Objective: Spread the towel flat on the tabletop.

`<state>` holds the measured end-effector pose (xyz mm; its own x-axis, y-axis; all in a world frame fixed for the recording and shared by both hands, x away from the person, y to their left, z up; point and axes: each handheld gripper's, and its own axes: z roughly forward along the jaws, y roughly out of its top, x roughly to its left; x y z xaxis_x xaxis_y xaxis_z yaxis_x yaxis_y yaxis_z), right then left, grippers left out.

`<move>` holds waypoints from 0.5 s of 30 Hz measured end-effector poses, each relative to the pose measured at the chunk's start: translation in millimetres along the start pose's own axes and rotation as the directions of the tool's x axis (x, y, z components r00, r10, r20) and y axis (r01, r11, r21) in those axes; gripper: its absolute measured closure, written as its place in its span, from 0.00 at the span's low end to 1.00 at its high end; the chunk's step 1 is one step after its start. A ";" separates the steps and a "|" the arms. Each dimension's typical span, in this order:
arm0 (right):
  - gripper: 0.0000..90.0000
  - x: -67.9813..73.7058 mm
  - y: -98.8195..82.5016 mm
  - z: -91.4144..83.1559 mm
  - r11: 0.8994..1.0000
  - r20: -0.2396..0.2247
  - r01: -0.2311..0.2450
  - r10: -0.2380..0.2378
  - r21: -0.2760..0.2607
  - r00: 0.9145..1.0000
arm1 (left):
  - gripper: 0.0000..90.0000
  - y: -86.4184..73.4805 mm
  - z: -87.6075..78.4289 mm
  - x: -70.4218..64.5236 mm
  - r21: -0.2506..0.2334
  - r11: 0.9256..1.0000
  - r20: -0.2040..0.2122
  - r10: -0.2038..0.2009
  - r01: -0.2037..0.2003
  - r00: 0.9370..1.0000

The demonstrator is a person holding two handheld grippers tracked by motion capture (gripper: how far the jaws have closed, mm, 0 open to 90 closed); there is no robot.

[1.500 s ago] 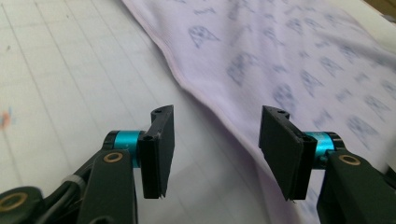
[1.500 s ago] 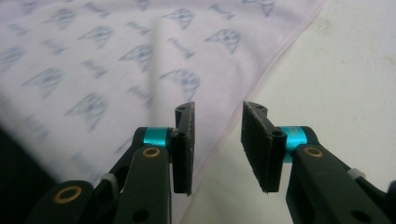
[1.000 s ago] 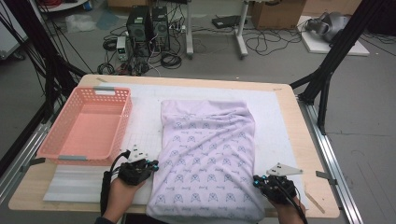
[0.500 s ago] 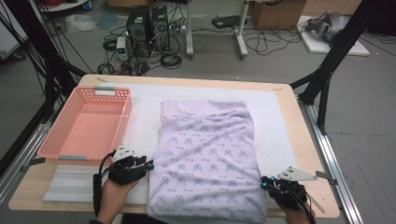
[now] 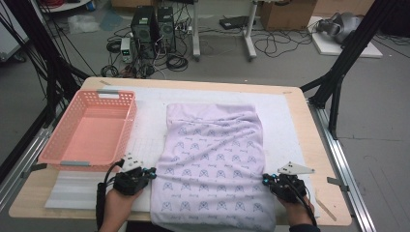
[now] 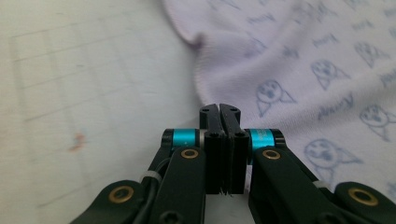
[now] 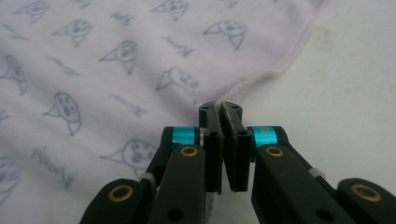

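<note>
Change since earlier: both my grippers had opened and then closed again within the last second; my right gripper had slid back in to the cloth's right edge from farther out, and my left gripper sat again at the left edge.
Left fingers: clenched, pads pressed flat together; the hem of the lilac cloth met their tips, and I could not tell whether any fabric was pinched between them.
Right fingers: clenched as well; the stitched hem ran right up to the tips, and a thin fold looked caught between the pads.
Cloth: spread flat on the white mat, lying between my two grippers, printed with small grey animal faces; its far end well beyond my fingertips, rumpled there into a few folds.
Left of my left fingers: bare white mat with faint grid lines.
Basket: pink basket stood ahead and to the left of my left fingers, apart from the cloth.
Table: wooden table showed past the mat, right of my right fingers.
</note>
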<state>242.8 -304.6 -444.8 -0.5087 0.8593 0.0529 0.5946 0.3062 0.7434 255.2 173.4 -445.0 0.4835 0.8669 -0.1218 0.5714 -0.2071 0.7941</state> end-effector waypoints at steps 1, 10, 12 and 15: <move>0.97 -1.8 1.7 2.9 1.000 -0.004 -0.007 0.007 -0.019 1.000 | 0.98 1.9 0.8 1.5 -0.009 1.000 -0.016 0.009 -0.009 1.000; 0.83 1.2 8.4 11.8 0.999 0.120 0.021 -0.016 -0.039 0.993 | 0.68 4.1 7.3 2.8 -0.023 0.998 0.036 -0.053 0.054 0.998; 0.74 -2.4 5.7 3.0 0.997 0.097 -0.029 0.036 -0.075 0.995 | 0.60 2.6 1.3 3.5 -0.034 0.998 0.073 -0.053 0.056 0.996; 0.66 -2.0 0.8 -9.1 0.996 0.035 -0.043 0.046 -0.080 0.998 | 0.56 -2.0 -6.3 2.8 -0.037 0.998 0.124 -0.047 0.052 0.991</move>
<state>238.6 -309.9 -438.3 -0.4584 0.8865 0.0636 0.5644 0.2351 0.7913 251.3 179.1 -443.1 0.5346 0.8128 -0.2314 0.5704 -0.1450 0.8084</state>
